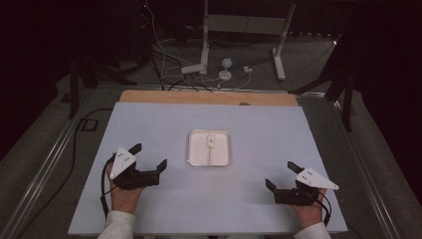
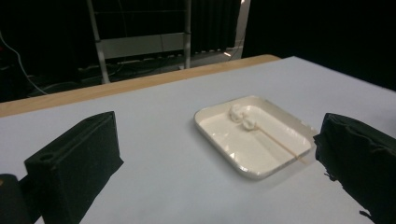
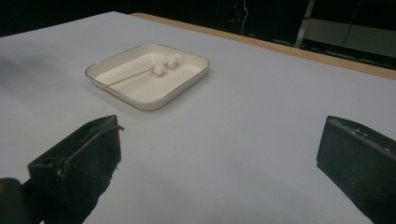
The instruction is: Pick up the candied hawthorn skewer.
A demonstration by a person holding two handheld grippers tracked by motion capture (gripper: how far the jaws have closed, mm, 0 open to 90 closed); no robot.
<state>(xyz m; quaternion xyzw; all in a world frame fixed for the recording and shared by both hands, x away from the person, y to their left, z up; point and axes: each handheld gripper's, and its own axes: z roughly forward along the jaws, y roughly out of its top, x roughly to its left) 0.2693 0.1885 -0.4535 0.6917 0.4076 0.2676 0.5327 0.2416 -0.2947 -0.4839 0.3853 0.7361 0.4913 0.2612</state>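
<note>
While both grippers sat near the tray (image 1: 191,149), jaws spread w/ nothing between, left gripper (image 1: 151,158) lay left of it, right gripper (image 1: 281,175) right. Skewer (image 2: 280,144) w/ white lumps (image 2: 242,113) lay inside tray; lumps too blurry to ID.

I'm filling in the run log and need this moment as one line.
left gripper: open, empty | right gripper: open, empty | tray: table centre, apart from both | in tray: skewer, white lumps
</note>
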